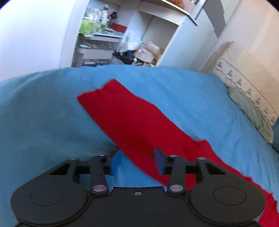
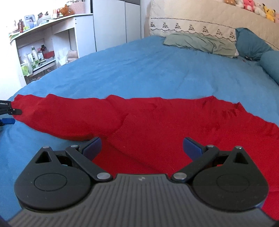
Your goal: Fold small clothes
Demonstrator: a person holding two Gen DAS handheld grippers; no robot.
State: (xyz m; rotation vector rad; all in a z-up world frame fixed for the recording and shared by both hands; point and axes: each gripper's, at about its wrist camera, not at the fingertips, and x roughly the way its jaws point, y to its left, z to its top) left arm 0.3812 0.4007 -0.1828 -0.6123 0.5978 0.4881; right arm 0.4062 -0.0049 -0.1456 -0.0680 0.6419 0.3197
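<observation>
A red garment [image 1: 132, 120] lies spread on the blue bedspread [image 1: 43, 113]. In the left wrist view my left gripper [image 1: 135, 157] is open, its jaws straddling the garment's near edge. In the right wrist view the garment [image 2: 157, 122] stretches across the bed [image 2: 139, 69] from left to right. My right gripper [image 2: 141, 147] is open wide just above the cloth, with nothing between its jaws. The left gripper's tips [image 2: 12, 115] show at the far left edge, at the garment's left end.
A white shelf unit with bottles and clutter [image 1: 104, 26] stands beyond the bed's far edge. A green cloth [image 2: 198, 42], a blue pillow [image 2: 252, 43] and a cream embroidered headboard cover [image 2: 191, 21] lie at the bed's head. Plush toys [image 2: 252, 7] sit on top.
</observation>
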